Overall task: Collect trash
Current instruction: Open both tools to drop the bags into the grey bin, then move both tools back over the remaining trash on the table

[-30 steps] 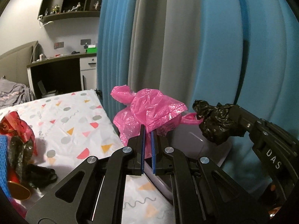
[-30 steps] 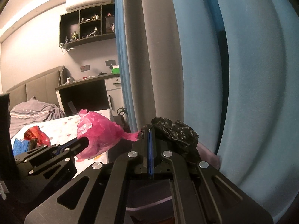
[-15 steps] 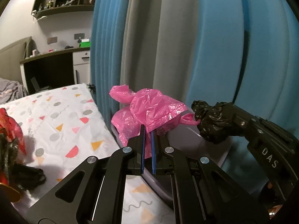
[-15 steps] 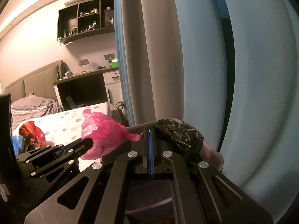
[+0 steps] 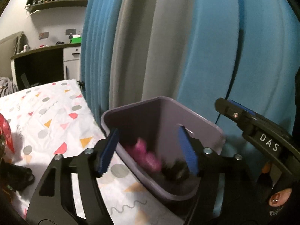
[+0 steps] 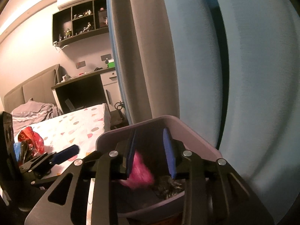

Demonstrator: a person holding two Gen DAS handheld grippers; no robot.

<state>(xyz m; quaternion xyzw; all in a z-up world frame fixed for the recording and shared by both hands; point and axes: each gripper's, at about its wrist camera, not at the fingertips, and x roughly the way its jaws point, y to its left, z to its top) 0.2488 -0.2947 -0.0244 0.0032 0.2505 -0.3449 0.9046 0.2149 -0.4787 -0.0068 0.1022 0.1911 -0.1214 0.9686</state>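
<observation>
Above purple bin point(image 5: 198, 123): both hand-held grippers, left point(image 5: 148, 151) and right point(image 6: 151, 151), were opening, jaws apart, nothing gripped. Pink bag point(image 5: 148, 158) and black bag point(image 5: 174, 169), clamped a second earlier, lay inside bin. More trash remained on bed point(image 5: 48, 112) beside bin.

Blue and grey curtain point(image 5: 168, 46) fills pretty much everything beyond the fingertips. Off to the left of the fingers there's a bed with a white confetti-pattern sheet point(image 5: 46, 112), and further back that way a dark desk point(image 6: 78, 91) with a wall shelf point(image 6: 78, 24) of little figurines above it.
</observation>
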